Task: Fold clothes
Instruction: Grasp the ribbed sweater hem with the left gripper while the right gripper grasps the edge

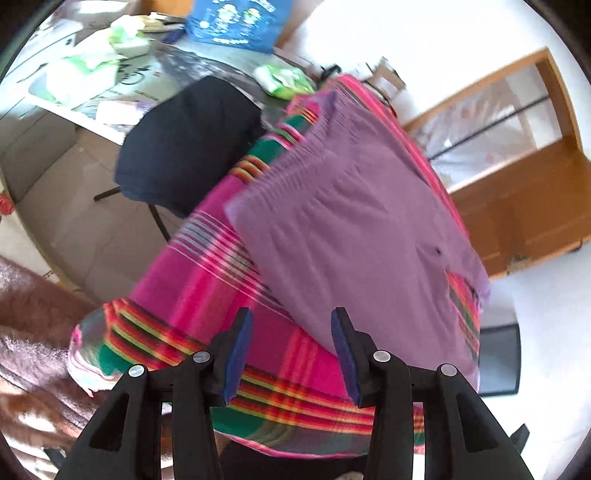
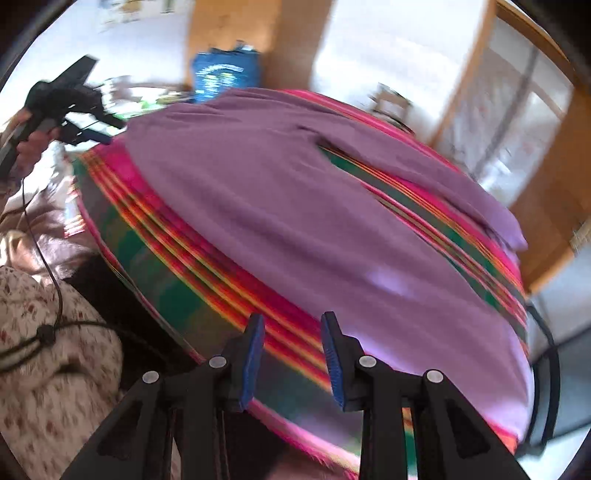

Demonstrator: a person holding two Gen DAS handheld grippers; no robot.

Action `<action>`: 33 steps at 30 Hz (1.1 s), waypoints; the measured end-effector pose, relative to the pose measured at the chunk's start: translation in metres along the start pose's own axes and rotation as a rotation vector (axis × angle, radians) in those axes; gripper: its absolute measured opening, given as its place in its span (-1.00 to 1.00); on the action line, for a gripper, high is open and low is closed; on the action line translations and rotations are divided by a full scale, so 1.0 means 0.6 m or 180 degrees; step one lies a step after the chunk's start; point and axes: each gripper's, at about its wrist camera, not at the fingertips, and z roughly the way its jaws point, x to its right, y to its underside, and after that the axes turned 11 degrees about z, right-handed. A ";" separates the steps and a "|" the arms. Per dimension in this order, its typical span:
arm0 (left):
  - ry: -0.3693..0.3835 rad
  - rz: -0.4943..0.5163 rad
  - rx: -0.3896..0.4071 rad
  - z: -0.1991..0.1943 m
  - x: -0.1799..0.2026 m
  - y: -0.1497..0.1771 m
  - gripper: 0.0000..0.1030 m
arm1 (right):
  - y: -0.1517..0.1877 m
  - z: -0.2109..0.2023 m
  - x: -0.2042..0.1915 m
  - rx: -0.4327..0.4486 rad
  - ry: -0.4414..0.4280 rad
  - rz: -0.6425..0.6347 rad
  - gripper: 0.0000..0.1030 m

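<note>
Looking along the left hand-held gripper (image 1: pixel 291 350), its two blue-padded fingers (image 1: pixel 236 354) stand apart with nothing between them, hanging over the near edge of a worktop covered by a striped cloth (image 1: pixel 207 288) in pink, red, green and yellow. A purple garment (image 1: pixel 351 225) lies spread flat on that cloth, its gathered hem towards the far left and its body running down to the right edge of the worktop; the right finger's tip sits just over the garment's near border, though I cannot tell whether it touches. Beyond the worktop stand a dark chair (image 1: pixel 184 147) and a second, cluttered table (image 1: pixel 122 74) with green-and-white packets and a blue bag (image 1: pixel 236 22). A wooden cabinet (image 1: pixel 517 177) fills the right side, and brown fur-like fabric (image 1: pixel 33 325) shows at the lower left. From the right wrist view, the right hand-held gripper (image 2: pixel 291 350) also has its blue pads parted and empty, poised above the cloth's (image 2: pixel 155 266) near striped border just beside the garment's (image 2: pixel 280 206) edge. The garment covers most of the worktop here, with a slit-like gap near its middle where the stripes show through. At the upper left, the left hand-held gripper (image 2: pixel 96 130) is seen in a hand (image 2: pixel 35 142), raised beside the worktop's far-left corner, a cable hanging from it. A floral-print sleeve (image 2: pixel 48 369) lies at the lower left; the picture is blurred.
</note>
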 end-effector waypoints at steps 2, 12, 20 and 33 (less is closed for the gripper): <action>0.0009 -0.0075 0.0011 -0.002 -0.010 -0.002 -0.12 | -0.013 0.015 -0.009 0.0029 -0.0065 -0.0031 -0.38; 0.0142 -0.0314 0.0059 0.017 -0.024 -0.026 -0.11 | -0.032 0.054 -0.060 0.0189 -0.0218 -0.0119 -0.38; 0.0157 -0.0446 0.0158 0.034 -0.023 -0.047 -0.11 | -0.042 0.061 -0.080 0.0306 -0.0116 -0.0099 -0.38; 0.0163 -0.0698 0.0201 0.042 -0.045 -0.045 -0.82 | -0.046 0.048 -0.097 0.0291 -0.0122 -0.0118 -0.94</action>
